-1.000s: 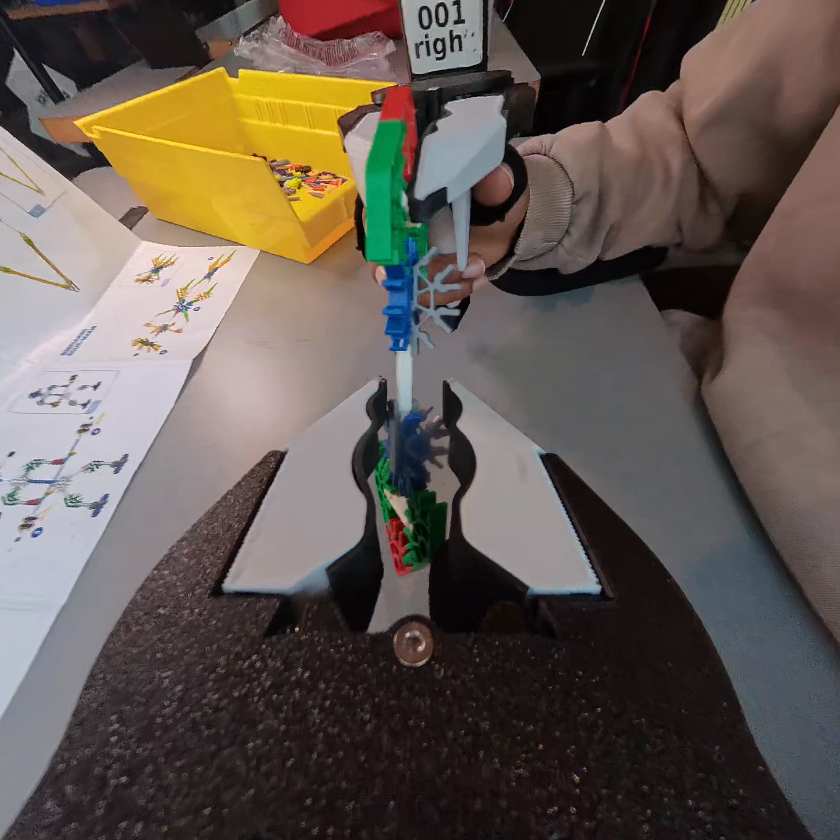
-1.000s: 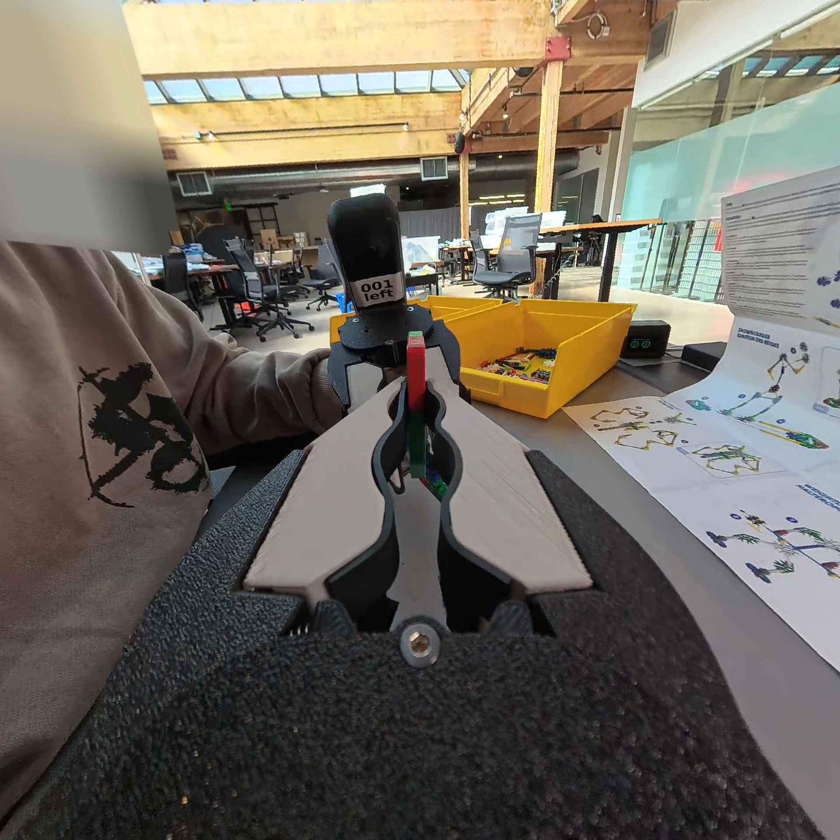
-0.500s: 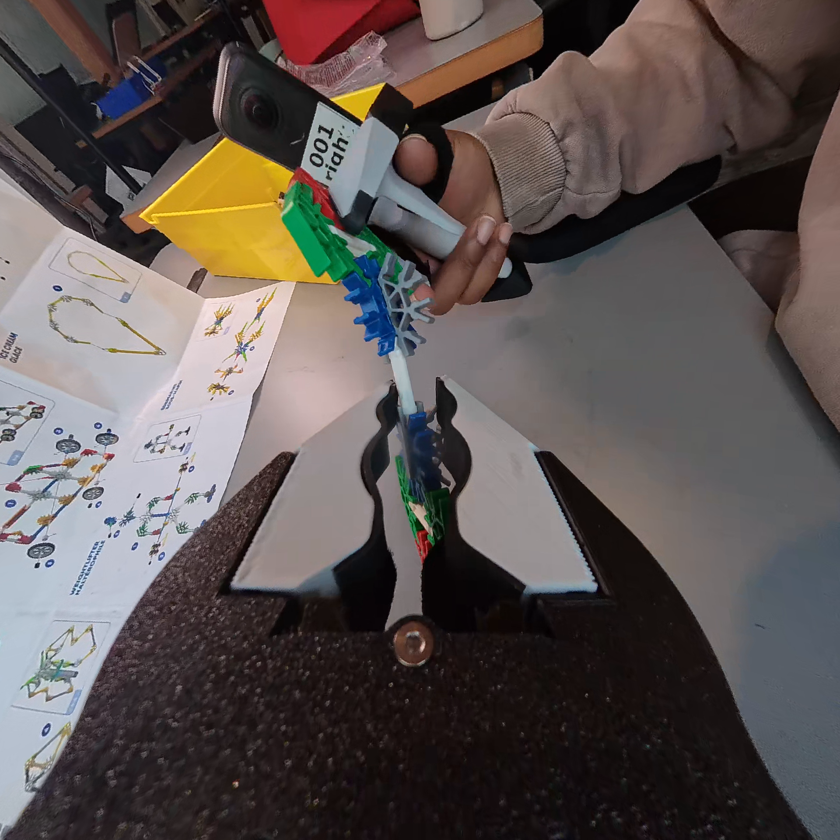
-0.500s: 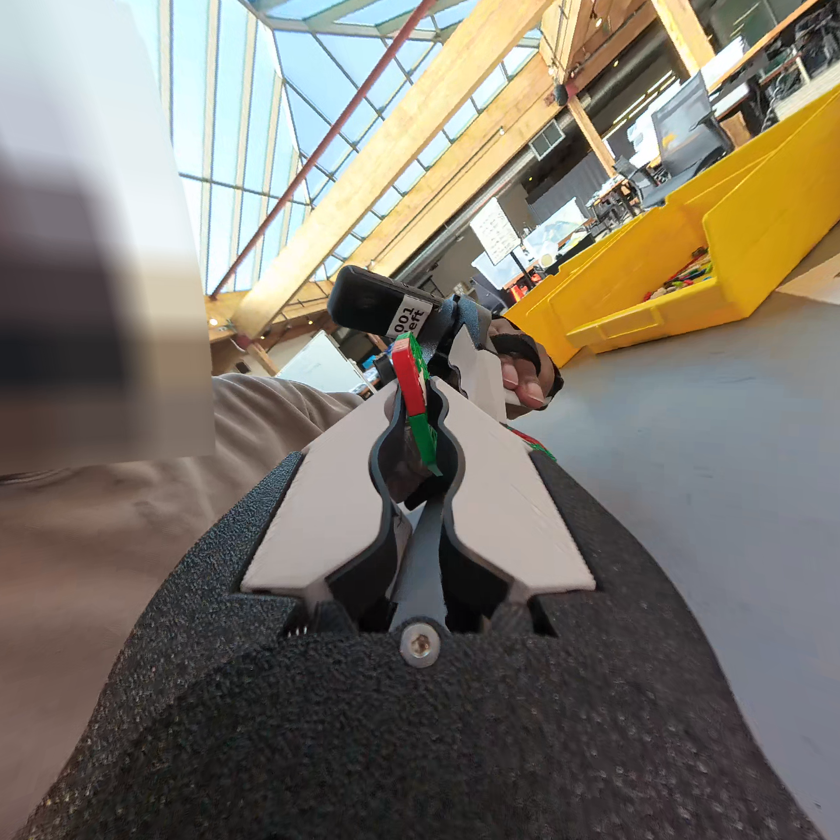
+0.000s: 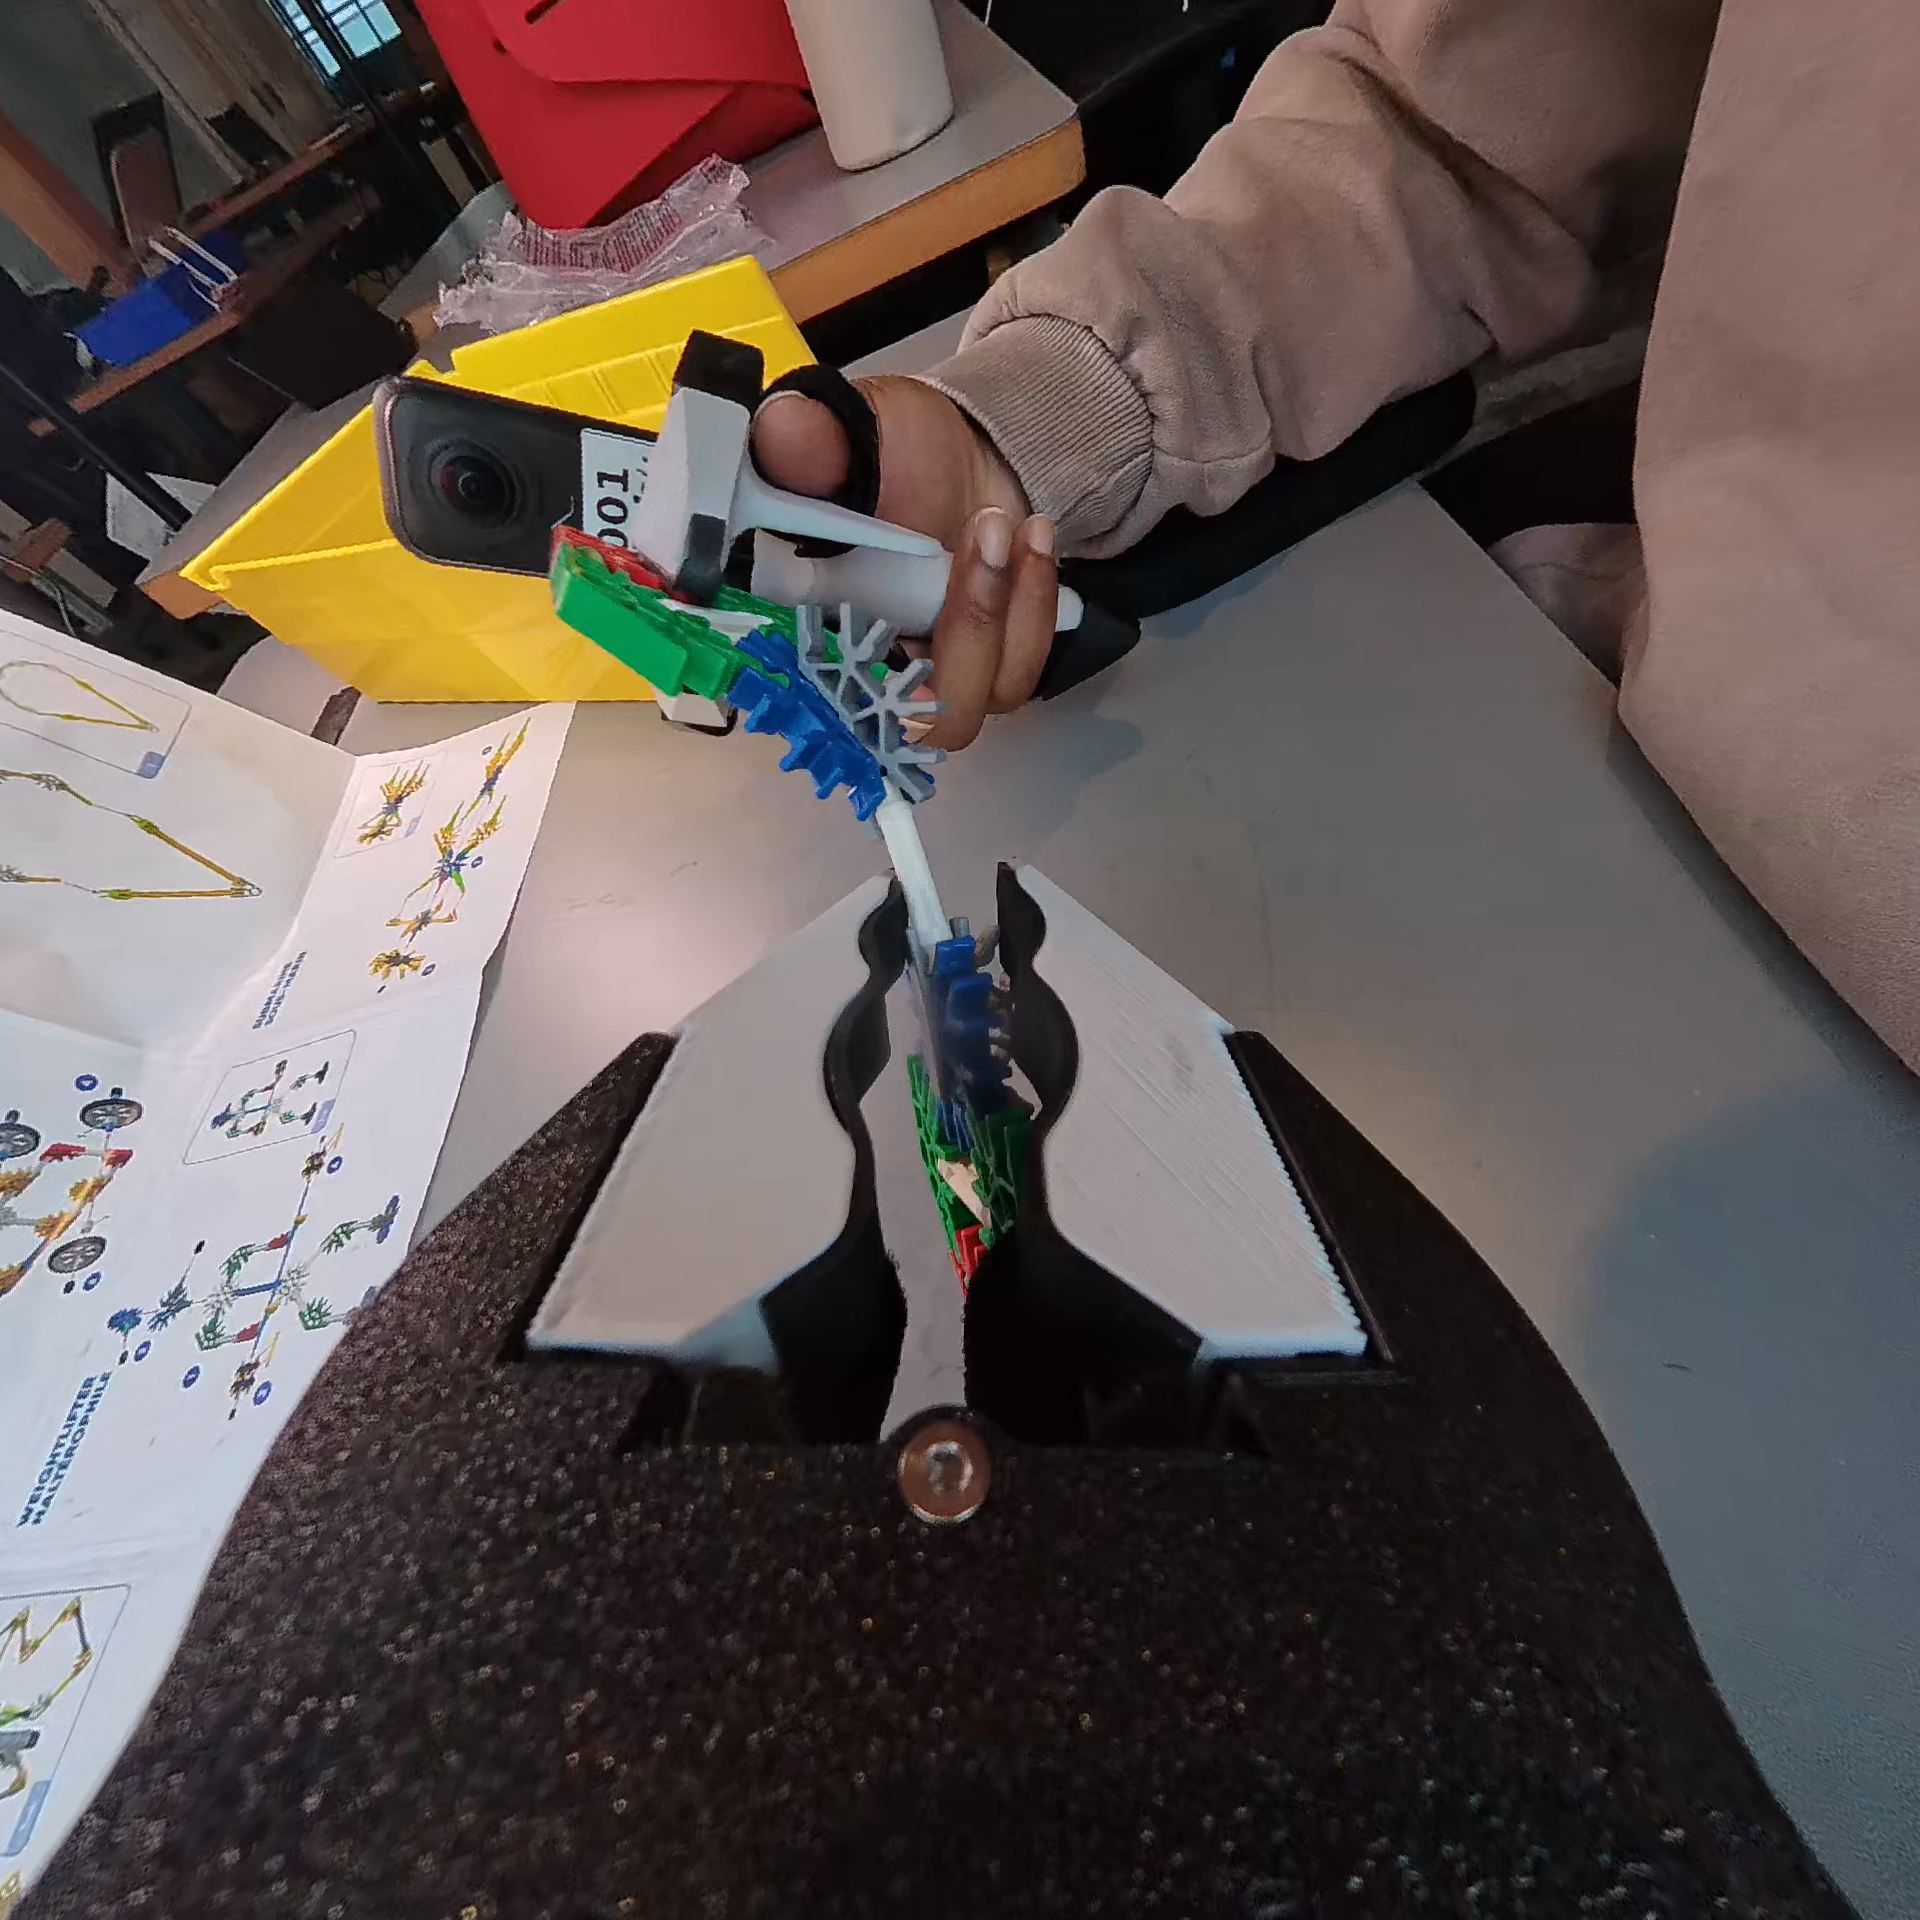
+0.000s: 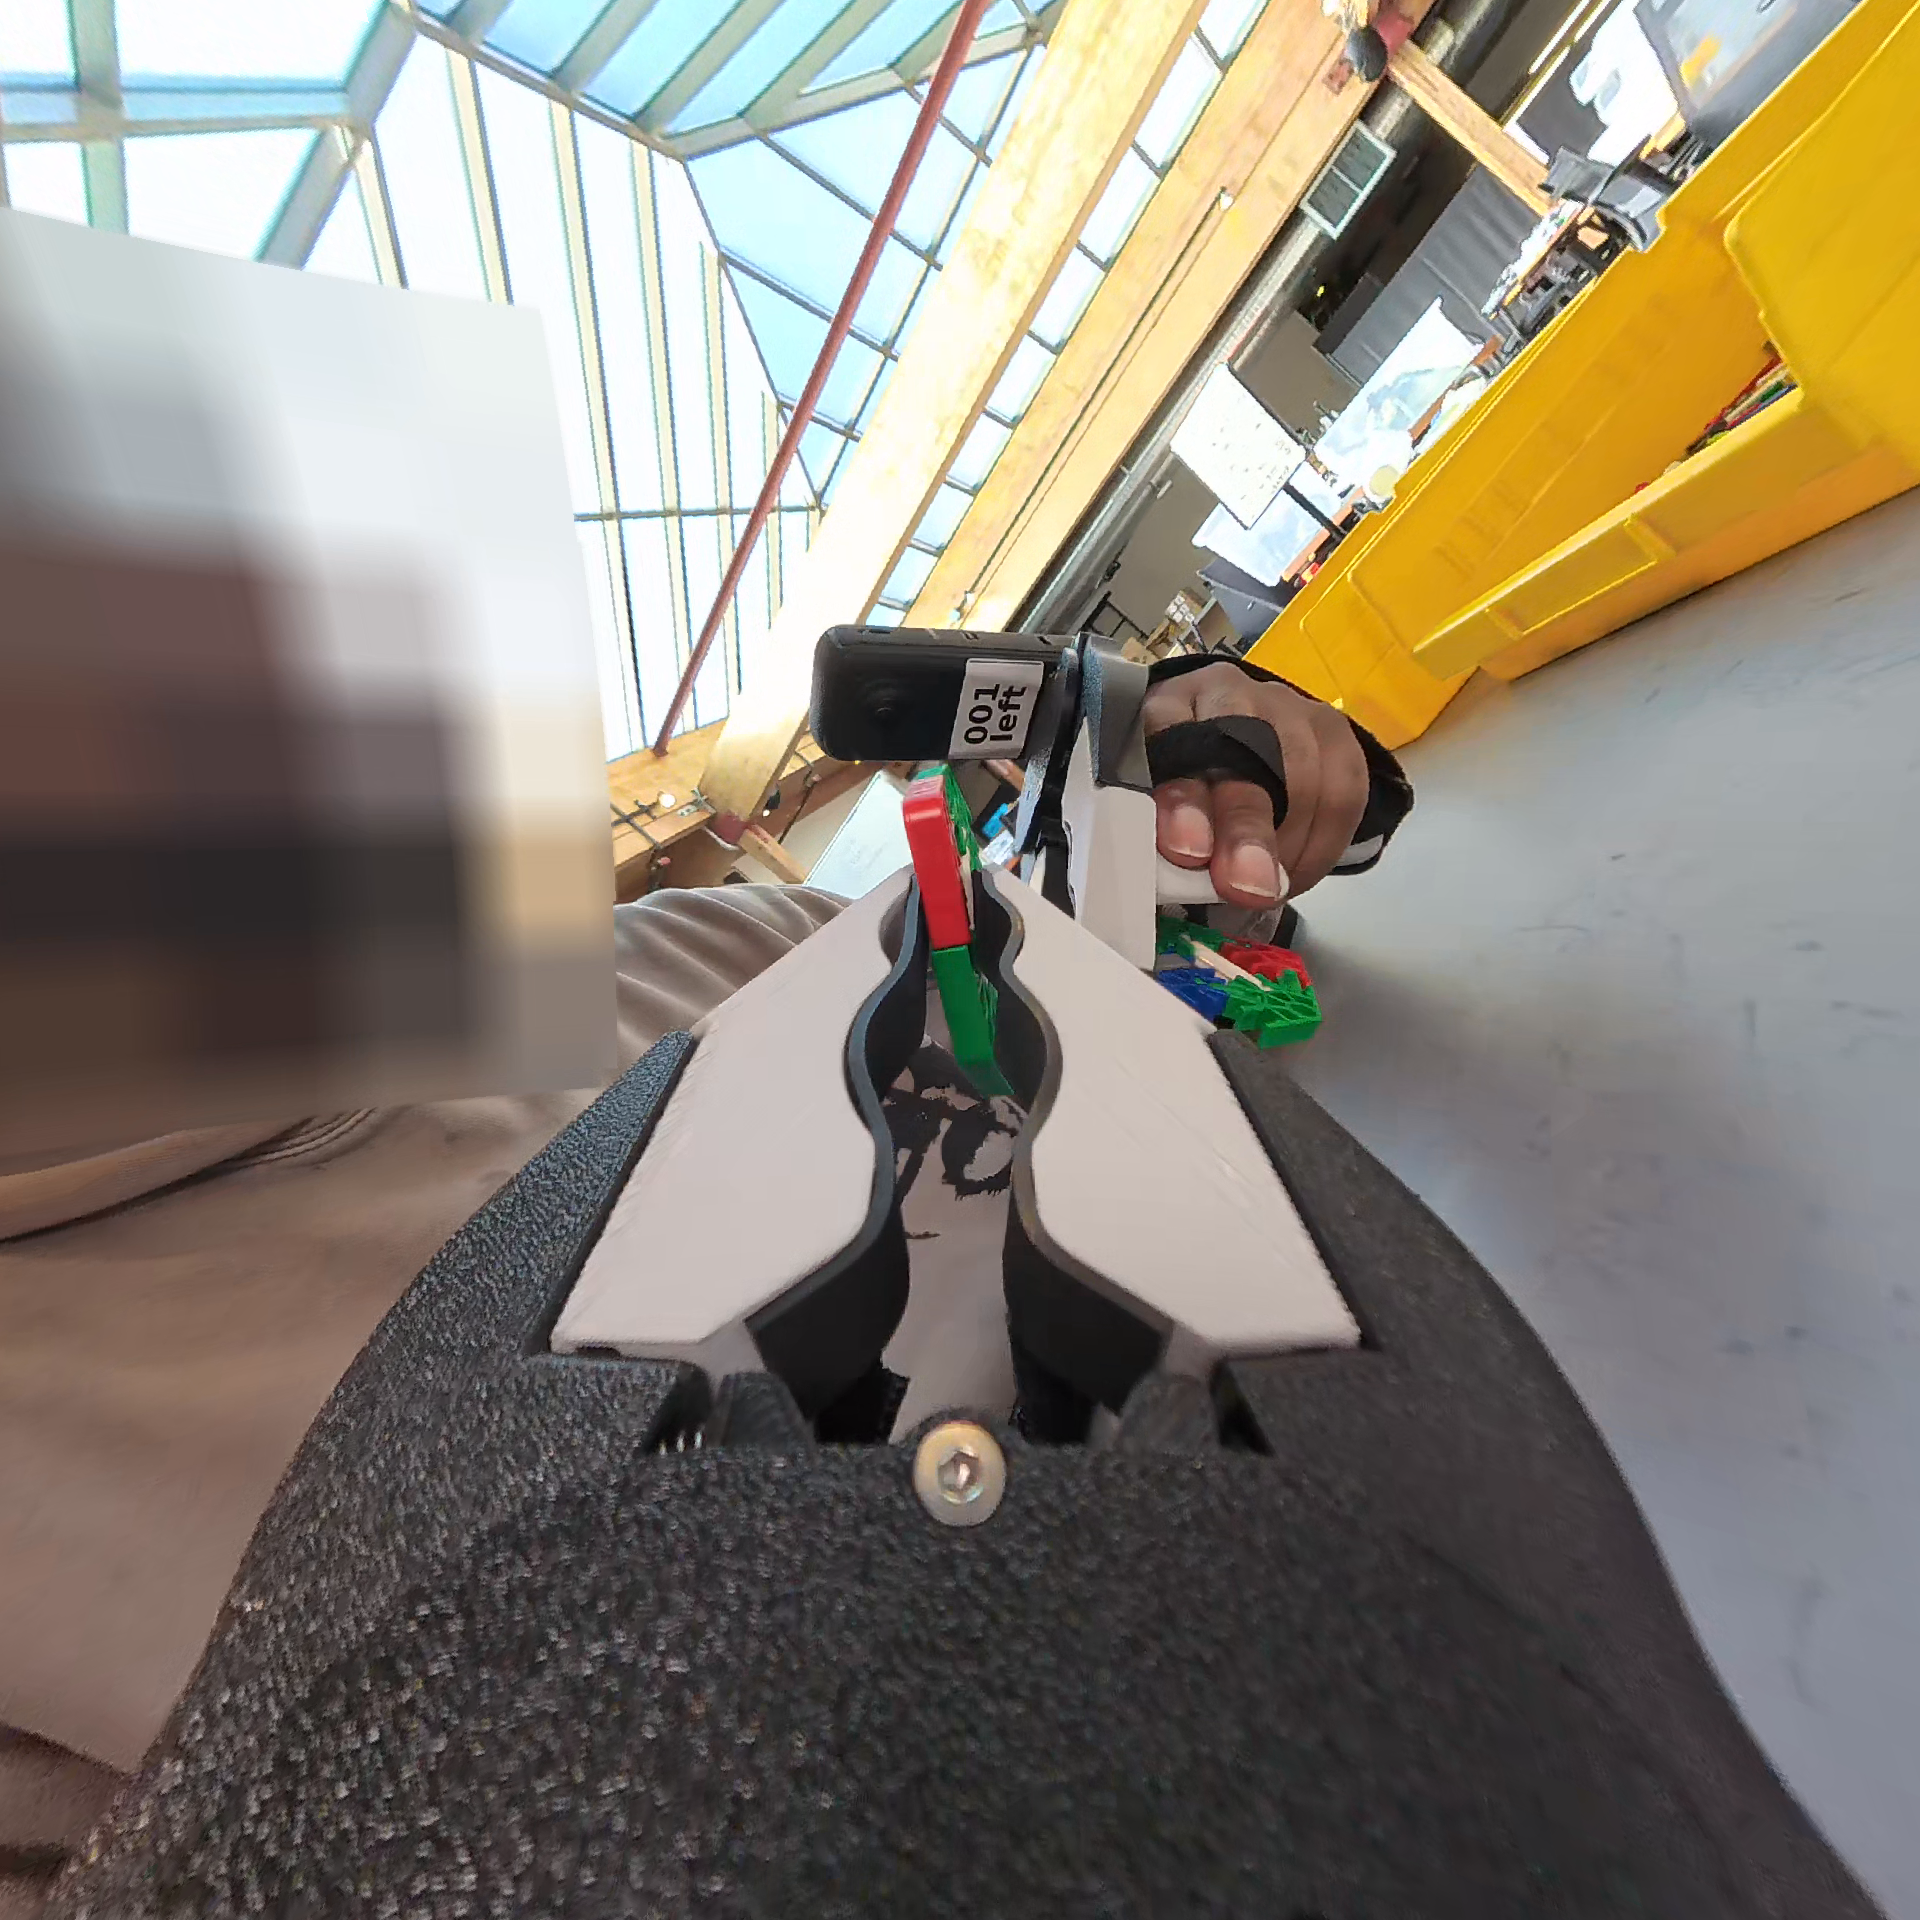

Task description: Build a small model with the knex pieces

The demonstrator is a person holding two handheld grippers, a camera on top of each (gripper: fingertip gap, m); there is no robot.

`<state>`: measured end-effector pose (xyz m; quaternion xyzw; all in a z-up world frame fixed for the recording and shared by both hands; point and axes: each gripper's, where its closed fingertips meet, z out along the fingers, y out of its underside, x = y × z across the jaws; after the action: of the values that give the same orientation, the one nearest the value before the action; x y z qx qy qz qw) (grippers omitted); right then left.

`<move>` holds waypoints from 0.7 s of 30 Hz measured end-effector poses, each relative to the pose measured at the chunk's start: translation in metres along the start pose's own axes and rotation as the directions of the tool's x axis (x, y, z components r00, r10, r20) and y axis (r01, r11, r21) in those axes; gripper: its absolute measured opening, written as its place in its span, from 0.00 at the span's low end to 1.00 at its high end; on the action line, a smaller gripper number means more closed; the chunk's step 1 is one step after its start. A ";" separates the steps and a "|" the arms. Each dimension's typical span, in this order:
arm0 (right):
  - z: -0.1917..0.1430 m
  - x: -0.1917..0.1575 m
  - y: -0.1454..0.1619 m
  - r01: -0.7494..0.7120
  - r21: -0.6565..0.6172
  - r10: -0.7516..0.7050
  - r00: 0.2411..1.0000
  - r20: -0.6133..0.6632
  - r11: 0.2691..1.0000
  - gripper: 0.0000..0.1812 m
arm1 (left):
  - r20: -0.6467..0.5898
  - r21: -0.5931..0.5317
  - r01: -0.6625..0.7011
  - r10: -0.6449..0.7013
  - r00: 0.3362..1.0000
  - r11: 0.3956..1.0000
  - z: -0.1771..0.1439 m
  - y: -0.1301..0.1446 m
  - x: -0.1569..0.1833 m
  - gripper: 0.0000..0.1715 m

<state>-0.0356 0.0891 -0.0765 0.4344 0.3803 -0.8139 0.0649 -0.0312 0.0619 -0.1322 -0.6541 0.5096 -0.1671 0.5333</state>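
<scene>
A toy construction model of plastic rods and connectors hangs between both grippers above the grey table (image 5: 1351, 935). My left gripper (image 5: 948, 891) is shut on its near cluster of blue, green and red connectors (image 5: 971, 1101). A white rod (image 5: 912, 862) runs from there up to a grey snowflake connector (image 5: 873, 691) and a blue one (image 5: 800, 722). My right gripper (image 6: 954, 891) is shut on the far end's red and green pieces (image 6: 940, 868). It also shows in the left wrist view (image 5: 665, 613), lying tilted over in a person's hand (image 5: 966, 582). The left gripper (image 6: 1107, 883) appears in the right wrist view.
A yellow bin (image 5: 416, 582) with loose parts stands at the back left; it also shows in the right wrist view (image 6: 1662, 499). Unfolded instruction sheets (image 5: 260, 935) cover the table's left. A red box (image 5: 623, 94) and crumpled plastic (image 5: 603, 239) sit behind. The person's sleeve (image 5: 1351, 260) fills the right. My hands' fingertips stand some 6 cm from each other.
The right gripper has tipped over sideways to the left with its end of the model, so the rod now leans. The right view has swung up toward the ceiling. Both grippers stayed shut.
</scene>
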 end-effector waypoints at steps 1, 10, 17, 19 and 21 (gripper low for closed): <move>0.000 -0.001 0.002 -0.006 -0.016 0.007 1.000 0.011 1.000 0.03 | -0.012 0.000 -0.007 0.007 1.000 1.000 0.001 0.000 0.002 0.09; 0.008 -0.004 0.015 0.126 -0.148 -0.121 0.992 0.041 0.981 0.02 | -0.099 -0.076 -0.105 0.097 0.990 0.992 0.016 0.002 0.030 0.08; -0.033 0.029 -0.024 0.227 -0.055 -0.233 0.925 -0.301 0.972 0.02 | -0.096 -0.372 0.456 -0.522 0.848 0.809 0.015 0.065 0.023 0.09; -0.035 0.027 -0.028 0.244 -0.044 -0.245 0.917 -0.314 0.969 0.02 | -0.085 -0.350 0.573 -0.634 0.768 0.741 0.018 0.066 0.020 0.11; -0.034 0.027 -0.029 0.247 -0.039 -0.246 0.914 -0.323 0.968 0.02 | -0.051 -0.323 0.617 -0.664 0.746 0.718 0.017 0.068 0.010 0.13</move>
<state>-0.0425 0.1383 -0.0920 0.5113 0.4363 -0.7333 -0.1026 -0.0478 0.0685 -0.2006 -0.8439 0.3112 -0.3194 0.2984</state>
